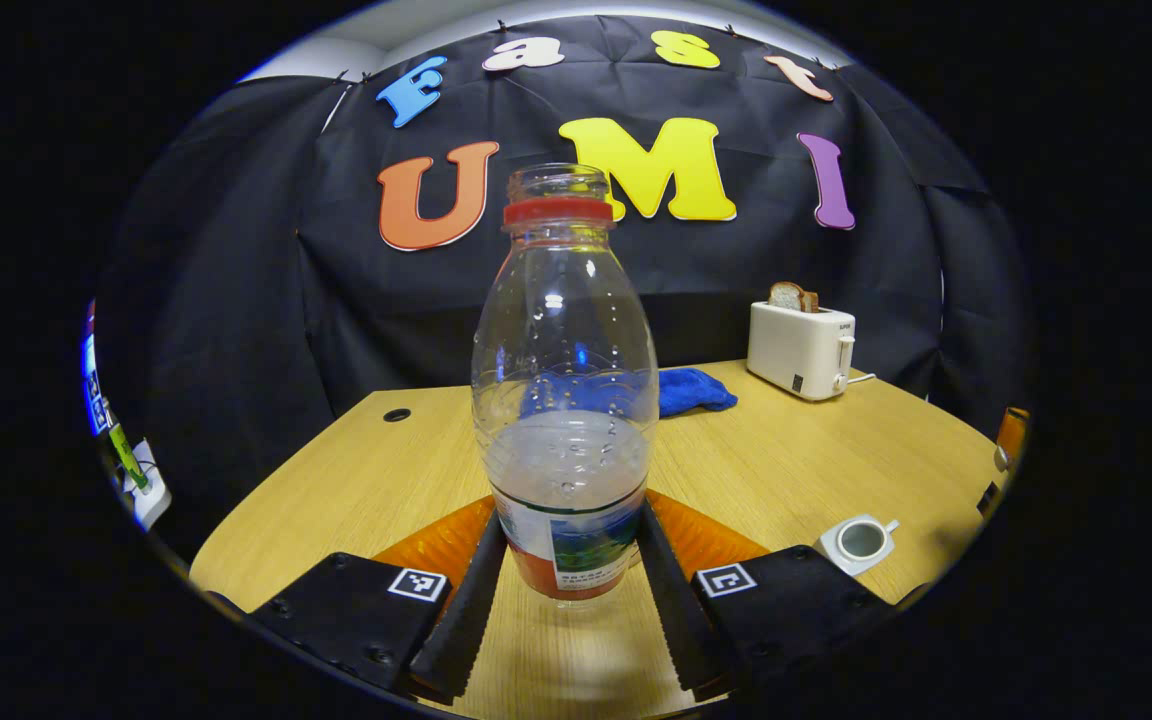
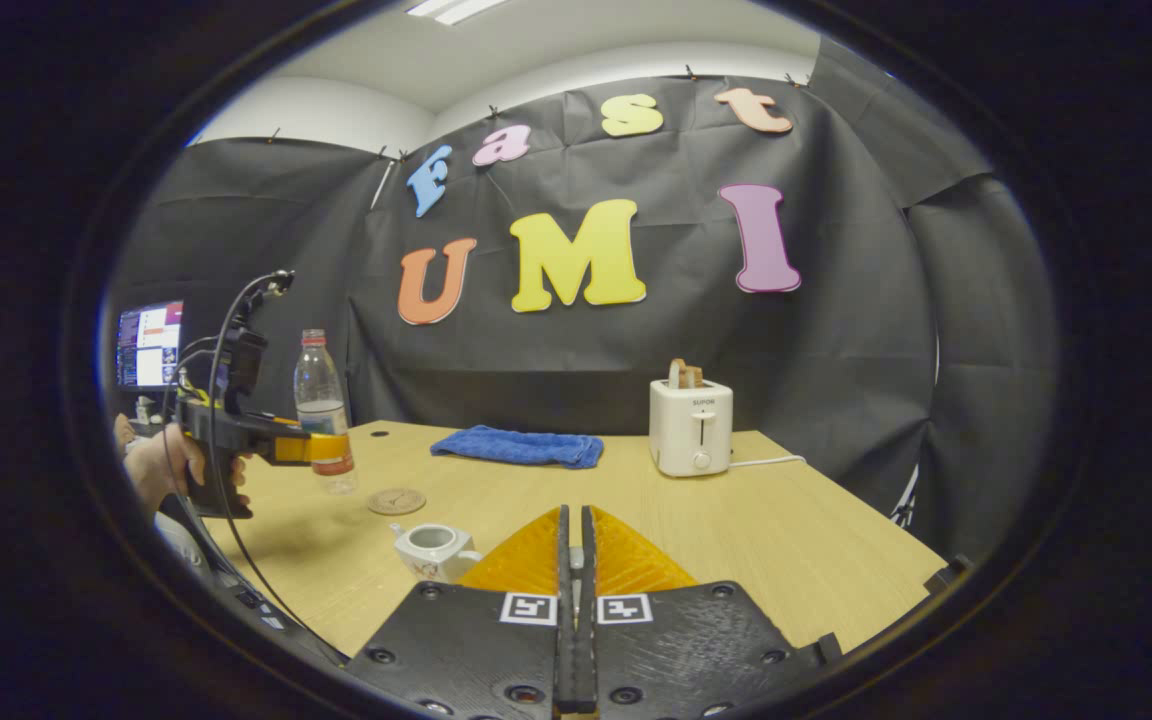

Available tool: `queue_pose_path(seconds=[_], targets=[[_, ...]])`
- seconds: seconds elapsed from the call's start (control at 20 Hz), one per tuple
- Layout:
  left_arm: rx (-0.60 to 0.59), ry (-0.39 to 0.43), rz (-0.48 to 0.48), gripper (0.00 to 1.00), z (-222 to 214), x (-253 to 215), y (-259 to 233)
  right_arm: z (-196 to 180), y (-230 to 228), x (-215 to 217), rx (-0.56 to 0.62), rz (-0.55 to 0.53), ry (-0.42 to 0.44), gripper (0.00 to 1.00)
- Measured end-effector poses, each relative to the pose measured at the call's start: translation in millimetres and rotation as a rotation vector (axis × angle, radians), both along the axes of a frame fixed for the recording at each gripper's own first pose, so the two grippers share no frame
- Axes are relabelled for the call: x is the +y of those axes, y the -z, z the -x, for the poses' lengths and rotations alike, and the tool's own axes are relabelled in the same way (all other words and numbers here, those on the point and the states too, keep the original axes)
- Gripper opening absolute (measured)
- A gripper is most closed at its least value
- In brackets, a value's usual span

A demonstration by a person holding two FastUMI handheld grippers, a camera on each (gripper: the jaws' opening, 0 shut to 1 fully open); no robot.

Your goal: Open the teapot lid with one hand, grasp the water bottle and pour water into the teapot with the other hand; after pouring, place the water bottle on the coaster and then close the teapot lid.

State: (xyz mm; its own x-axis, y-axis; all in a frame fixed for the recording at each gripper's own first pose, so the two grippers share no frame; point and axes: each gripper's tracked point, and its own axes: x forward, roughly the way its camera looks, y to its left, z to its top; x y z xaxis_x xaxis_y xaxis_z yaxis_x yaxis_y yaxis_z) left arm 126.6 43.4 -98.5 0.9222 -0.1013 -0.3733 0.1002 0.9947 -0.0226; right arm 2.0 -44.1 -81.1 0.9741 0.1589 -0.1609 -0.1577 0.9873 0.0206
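Light wood table (image 2: 736,540) in a booth draped with black cloth, white ceiling and a strip light up top in the right gripper view. There's a cable hole (image 1: 397,414) in the tabletop around 10 o'clock of the bottle in the left gripper view.

Left gripper (image 1: 566,590) is pinching the water bottle (image 1: 564,400) low on its label, both fingers pressed against the sides. Bottle's upright, cap off, red ring on the neck, about a third full. In the right gripper view it sits lifted just above the table, with the round coaster (image 2: 396,501) near it at roughly 5 o'clock.

Teapot (image 2: 433,550) is open, lid off, white, sitting at the near edge at 10 o'clock of the right gripper (image 2: 576,560). That one's fingers are pressed together; can't tell whether anything's between them.

Farther back: blue cloth (image 2: 521,446), white toaster (image 2: 692,427) with bread poking out. A monitor (image 2: 148,345) glows at 9 o'clock.
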Motion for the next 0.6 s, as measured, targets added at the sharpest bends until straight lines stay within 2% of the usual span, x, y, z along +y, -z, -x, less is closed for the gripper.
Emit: queue_pose_path(seconds=[0.3,0.6], targets=[[-0.038,0.014,0.059,0.76,-35.3,-6.9,11.9,-2.6,10.6,-6.4,0.025,0.023,0.021,0.00],[0.006,0.018,0.081,0.76,-50.5,-7.8,39.1,-5.4,14.4,-19.5,0.034,0.041,0.056,0.00]])
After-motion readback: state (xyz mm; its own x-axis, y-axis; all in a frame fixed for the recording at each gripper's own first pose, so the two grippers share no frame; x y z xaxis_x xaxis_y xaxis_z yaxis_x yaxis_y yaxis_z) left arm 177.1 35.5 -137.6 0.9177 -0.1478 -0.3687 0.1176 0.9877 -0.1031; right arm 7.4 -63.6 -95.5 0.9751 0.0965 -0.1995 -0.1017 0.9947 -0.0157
